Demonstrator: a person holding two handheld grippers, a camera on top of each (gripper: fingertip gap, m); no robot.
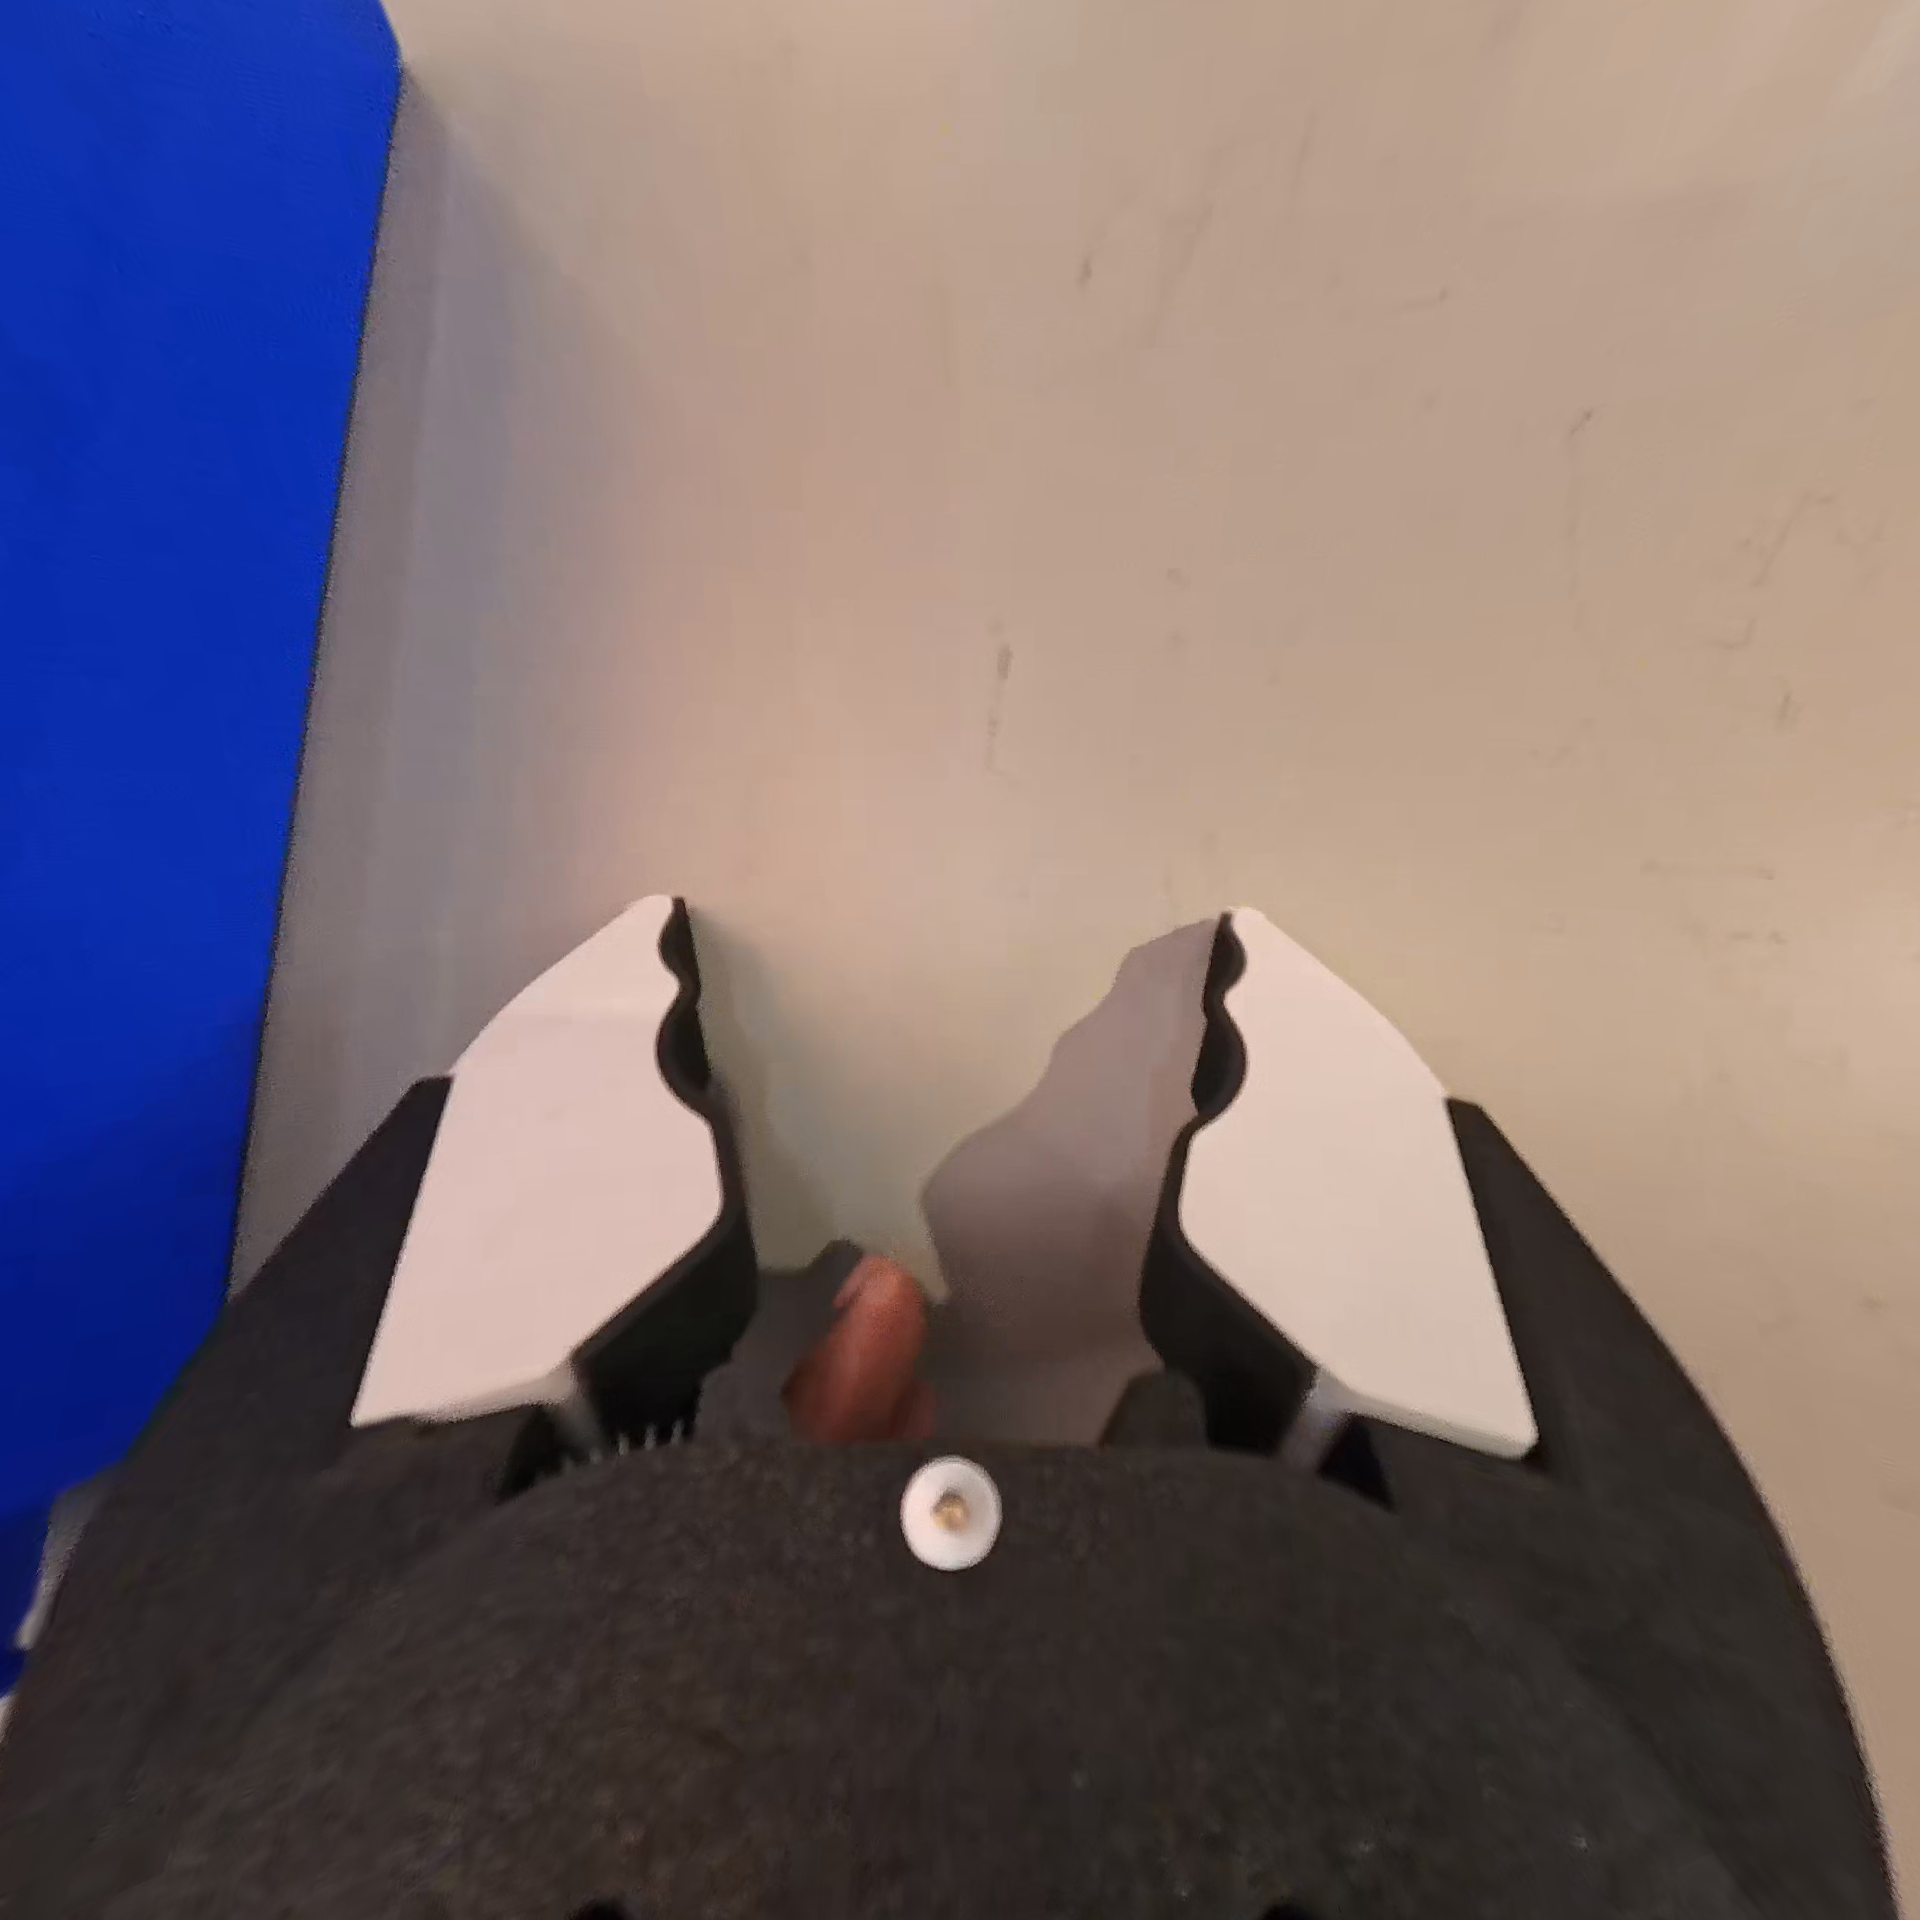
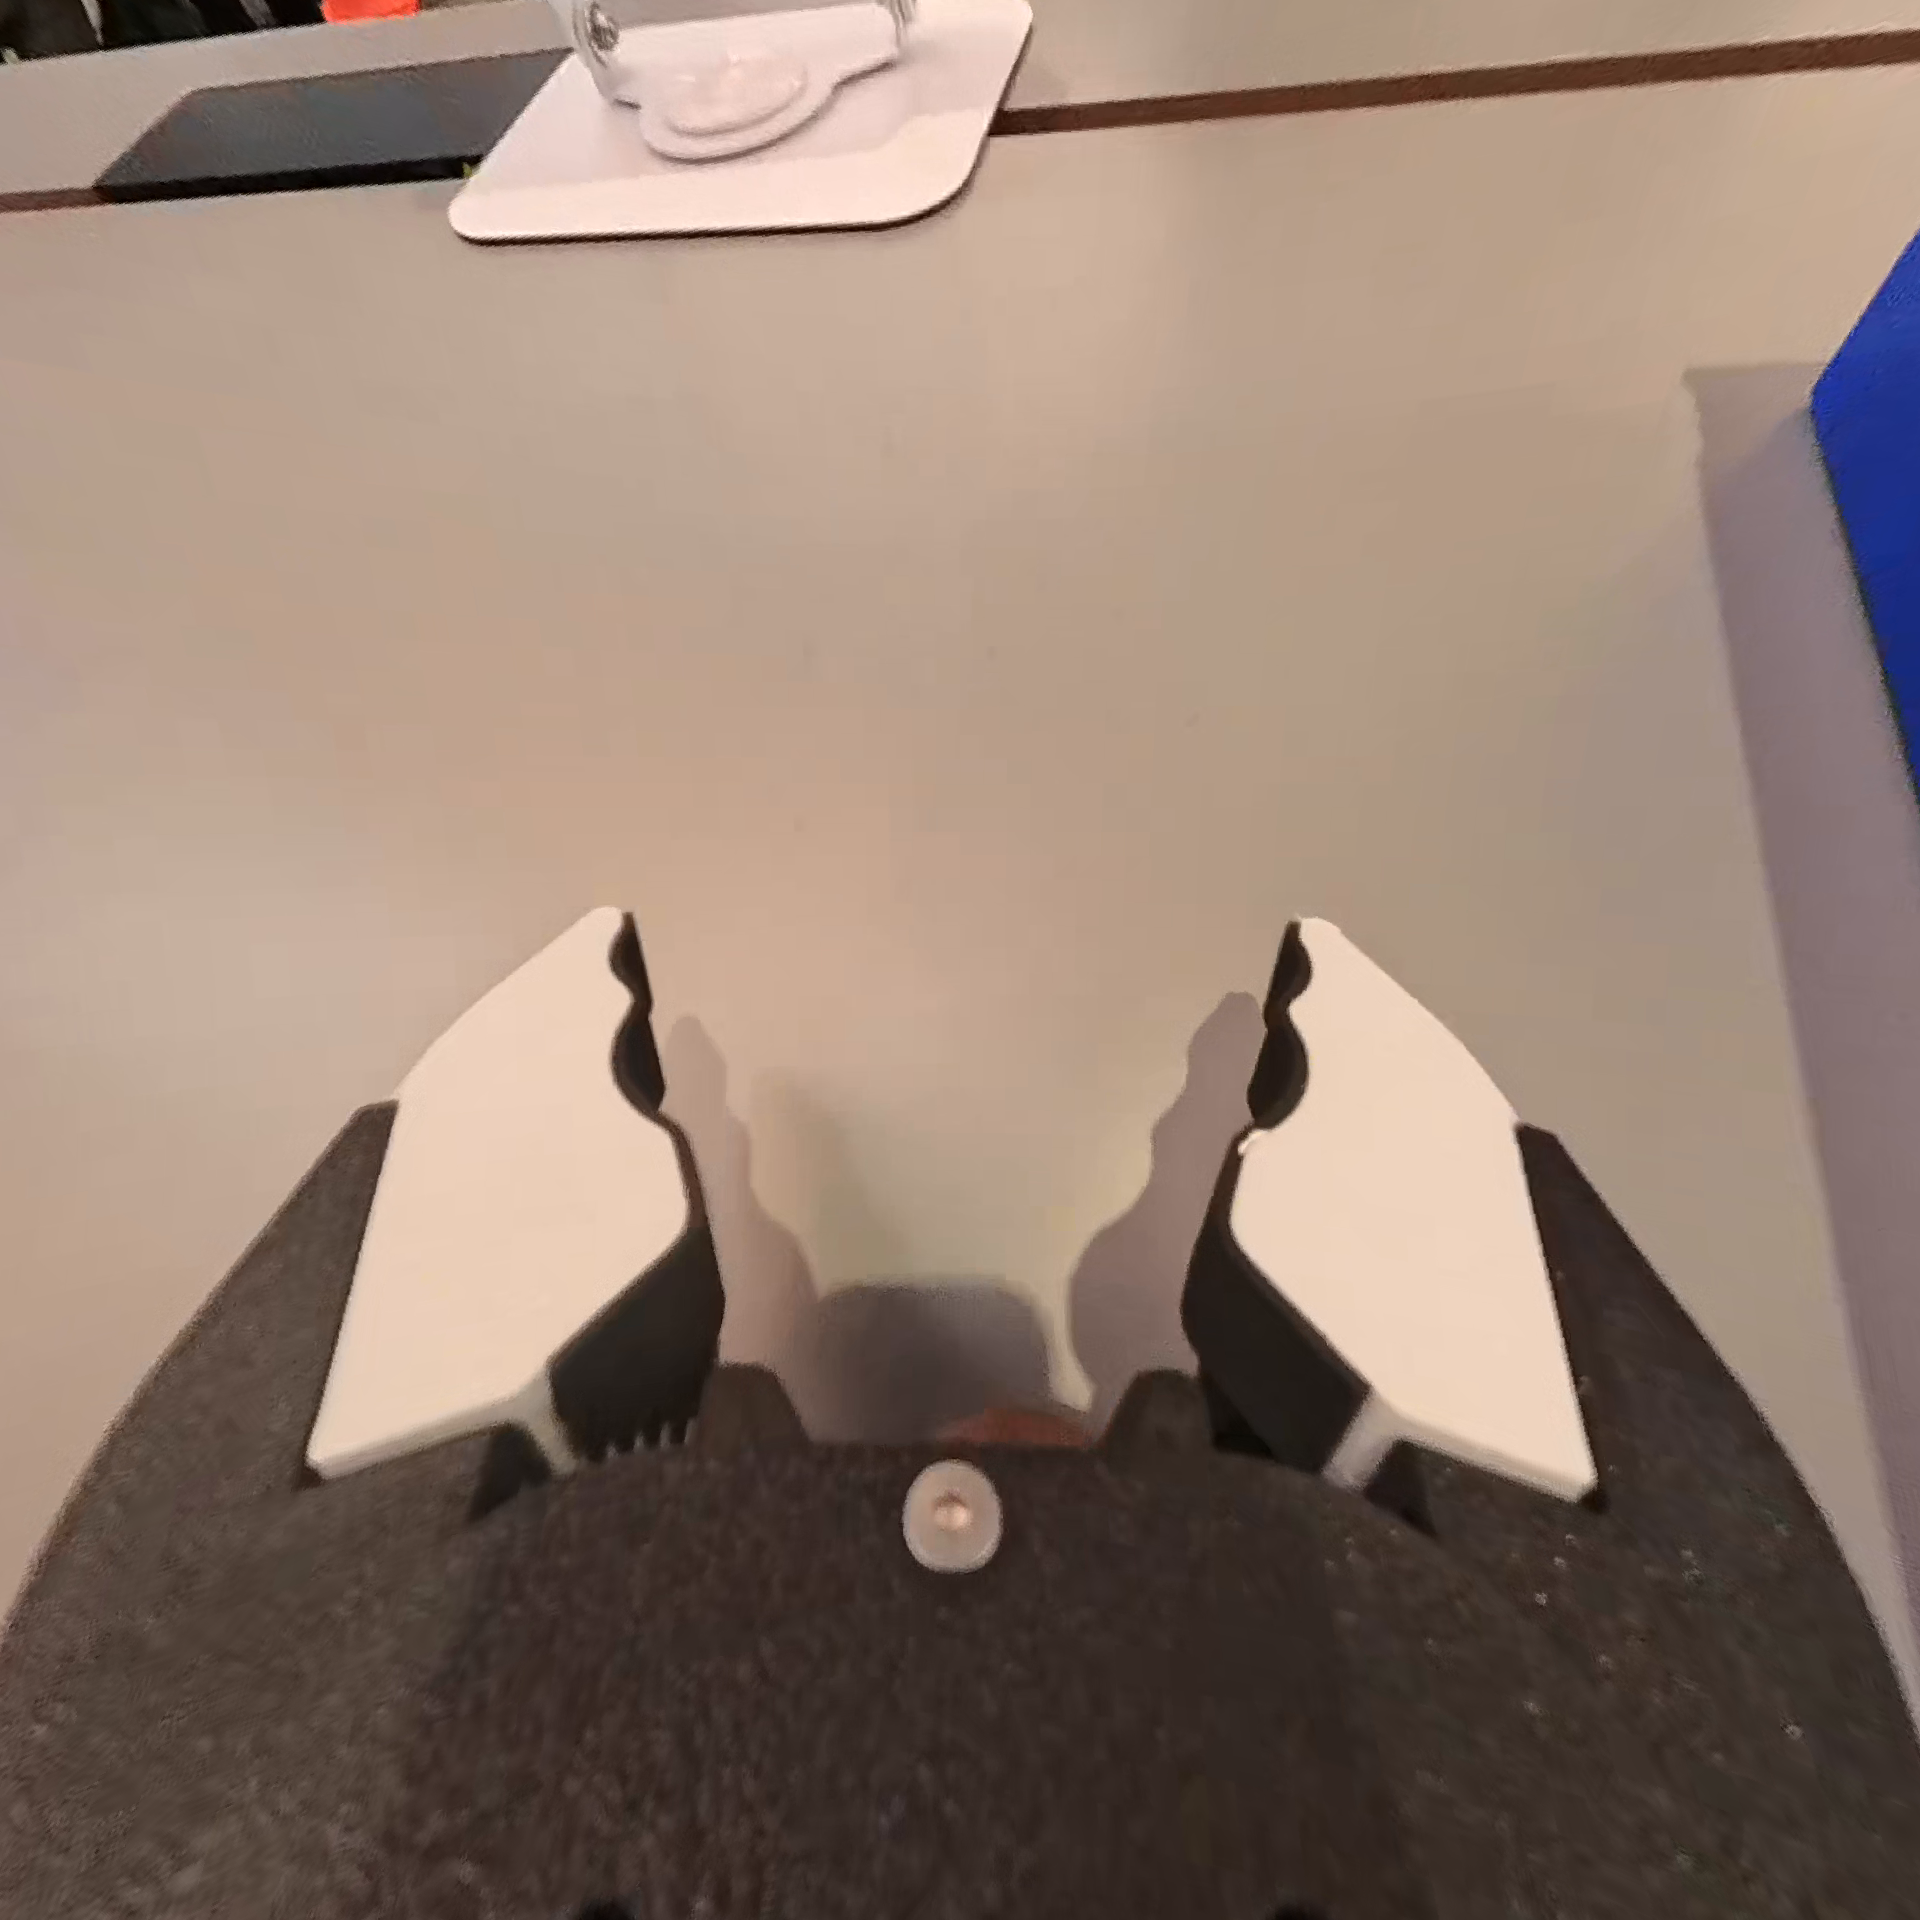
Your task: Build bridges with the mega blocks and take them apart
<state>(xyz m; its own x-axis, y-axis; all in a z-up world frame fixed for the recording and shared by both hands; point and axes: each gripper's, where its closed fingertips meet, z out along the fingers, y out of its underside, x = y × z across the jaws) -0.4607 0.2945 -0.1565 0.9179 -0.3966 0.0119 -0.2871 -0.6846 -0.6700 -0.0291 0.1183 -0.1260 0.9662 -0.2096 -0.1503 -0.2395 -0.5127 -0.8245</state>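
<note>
No mega blocks show in either view. My left gripper point(image 1: 951, 914) is open and empty, hovering over the bare beige table point(image 1: 1143, 468). A fingertip of the person's hand point(image 1: 873, 1340) shows between the finger bases. My right gripper point(image 2: 961, 925) is open and empty, also over the bare table point(image 2: 831, 571). A blue box stands at the left edge of the left wrist view point(image 1: 156, 623) and at the right edge of the right wrist view point(image 2: 1881, 540).
At the back of the table in the right wrist view a white monitor stand base point(image 2: 748, 125) rests beside a black flat panel point(image 2: 312, 135). A dark seam point(image 2: 1455, 88) runs along the table's far edge.
</note>
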